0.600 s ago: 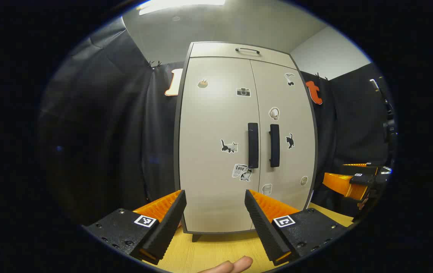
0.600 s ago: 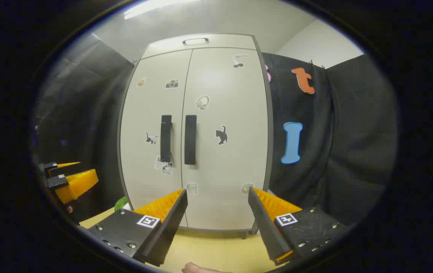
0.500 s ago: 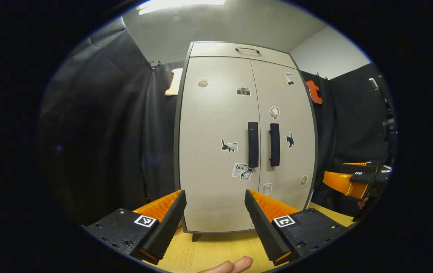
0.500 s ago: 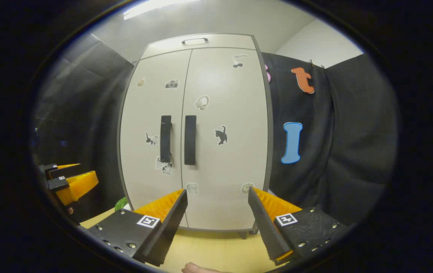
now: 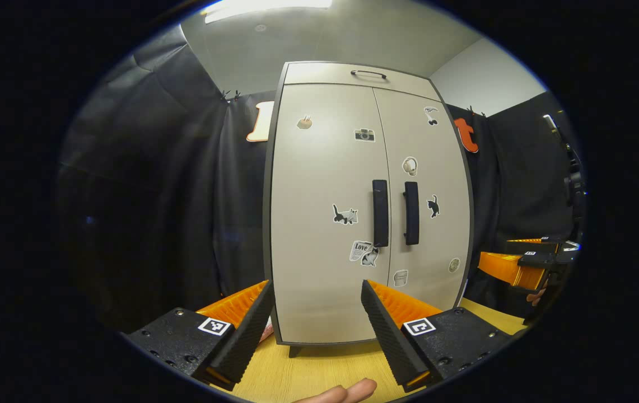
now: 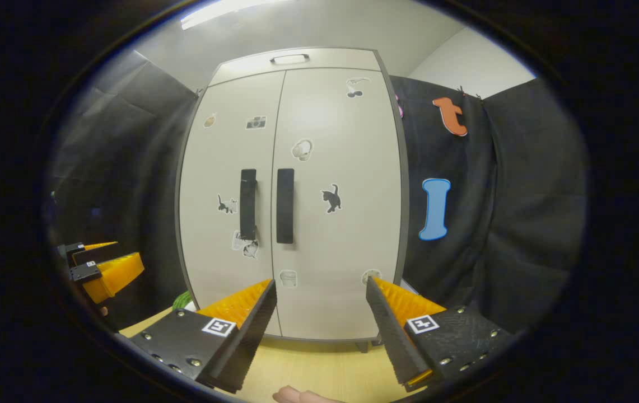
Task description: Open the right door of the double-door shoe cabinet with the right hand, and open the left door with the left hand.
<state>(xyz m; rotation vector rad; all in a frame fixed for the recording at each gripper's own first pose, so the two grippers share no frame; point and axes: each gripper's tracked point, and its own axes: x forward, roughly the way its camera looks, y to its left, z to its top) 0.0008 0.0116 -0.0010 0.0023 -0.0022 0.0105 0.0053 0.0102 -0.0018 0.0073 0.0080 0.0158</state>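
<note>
Each gripper, left gripper [image 5: 317,313] and right gripper [image 6: 321,313], has two wedge-shaped fingers with ridged inner faces on black blocks studded with screws, each block bearing a small square black-and-white marker.

Both views lit from overhead by a ceiling strip light [image 5: 267,8], blown out at top edge. Soft sheen on upper cabinet doors [image 6: 297,117], no hard glare. Black cloth wall [image 5: 145,184] goes very dim, folds barely readable at left. Short shadow under cabinet base on wooden floor [image 6: 319,372]. Strong fisheye: cabinet sides bow outward, edges darken. Centre sharp, stickers crisp; slight softness toward the rim.
</note>
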